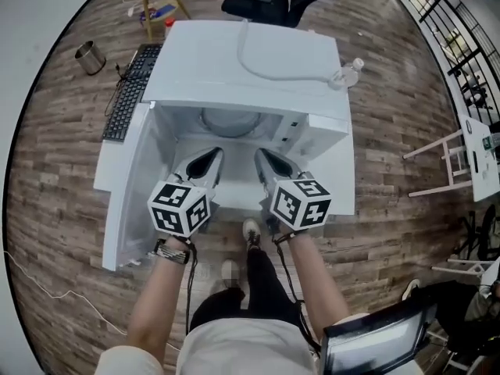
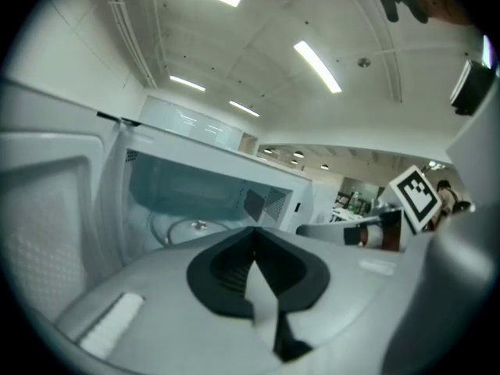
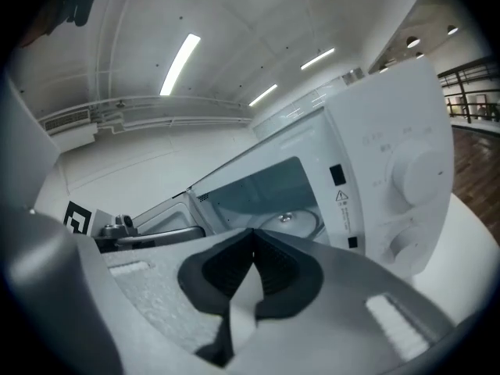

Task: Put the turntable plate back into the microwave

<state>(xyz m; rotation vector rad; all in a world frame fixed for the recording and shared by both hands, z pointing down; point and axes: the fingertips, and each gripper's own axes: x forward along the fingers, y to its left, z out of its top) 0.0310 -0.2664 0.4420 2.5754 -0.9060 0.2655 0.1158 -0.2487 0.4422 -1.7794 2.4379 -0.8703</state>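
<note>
Since the left claw [image 1: 209, 161] and the right claw [image 1: 266, 162] are both clenched tight with nothing between their black ribbed pads, the carrying part of the job looks finished. Each claw is a smooth pale-grey shell tapering to a point, with a black-and-white marker cube at its back end. They sit side by side just in front of the microwave [image 1: 250, 53], over the white counter [image 1: 341, 195].

To the left, the door [image 1: 121, 186] hangs wide open, a flat white slab.

Inside the cavity lies the turntable plate [image 1: 230, 121], a round disc of clear glass with a raised rim. The right gripper view shows a small hub at its middle [image 3: 291, 219]. It appears to lie flat on the cavity floor, though I cannot tell if it sits squarely on its drive. By my reading, only shutting the door could remain.

Two round dials [image 3: 418, 170] stand out from the glossy white panel at the right.

A pale cable [image 1: 266, 67] loops across the microwave's top, with a clear plastic bottle [image 1: 349, 72] beside it. Wood-plank floor [image 1: 62, 170] lies all around.
</note>
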